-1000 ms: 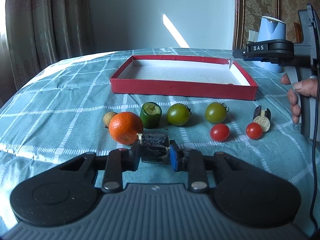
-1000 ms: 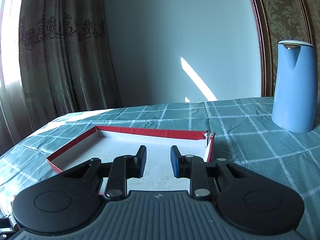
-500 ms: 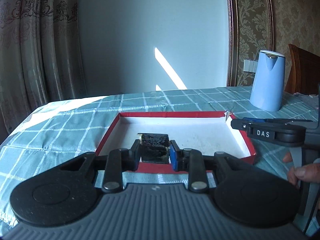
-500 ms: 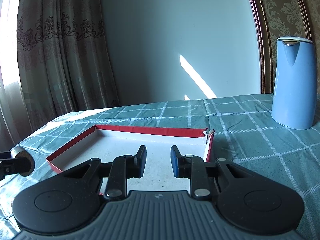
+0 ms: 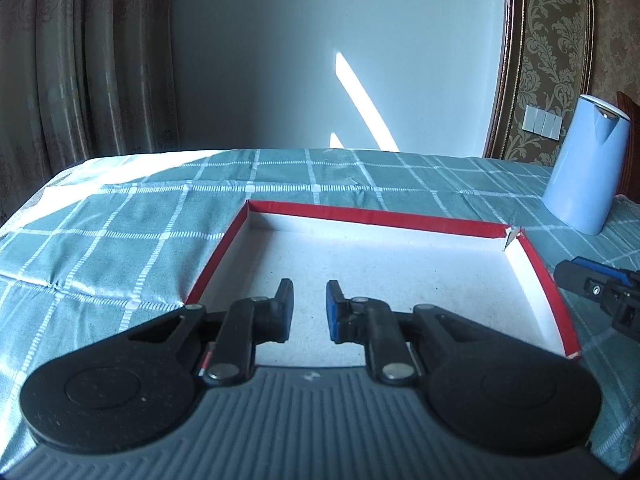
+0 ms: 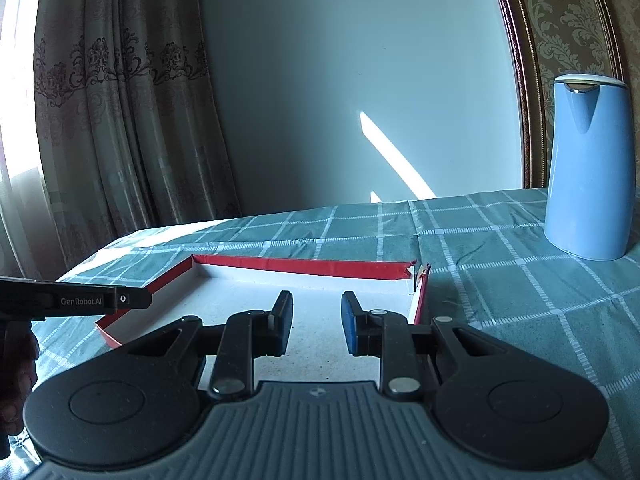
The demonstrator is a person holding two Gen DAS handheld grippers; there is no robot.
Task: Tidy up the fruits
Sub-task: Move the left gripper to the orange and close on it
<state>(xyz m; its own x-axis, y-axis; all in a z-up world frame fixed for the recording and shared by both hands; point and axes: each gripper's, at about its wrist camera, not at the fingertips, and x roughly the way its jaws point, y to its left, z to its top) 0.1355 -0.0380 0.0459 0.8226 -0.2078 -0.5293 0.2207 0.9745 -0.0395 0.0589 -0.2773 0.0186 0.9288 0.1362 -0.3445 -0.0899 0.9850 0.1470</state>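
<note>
The left tool point(image 5: 308, 292) hangs over the near end of the red tray point(image 5: 372, 214). Its jaws are closing and nothing shows between the pads; only the tray's speckled white floor appears through the narrow gap. The tool's own grey body and black arms cover the near wall of the tray and whatever lies just under it, so that part of the floor cannot be checked.

The right tool point(image 6: 316, 304) is clenched down to a small gap and grasps nothing. It points across the tray's right half, and its body likewise blocks the tray's near edge.

No fruit can be made out in either view. The stretch of tray floor that shows holds none, and the surface point(image 5: 120, 232) nearer than the tools, under its teal checked cloth, is cut off.

In the left wrist view only the tip of the right tool enters at the right edge, beside the tray's right wall. In the right wrist view the left tool enters as a black bar from the left edge, over the tray's left corner. The hand point(image 6: 16, 368) below it is in deep shadow and half out of frame.

A blue kettle point(image 5: 584, 168) stands upright on the cloth beyond the tray's torn far right corner, well apart from both tools.
</note>
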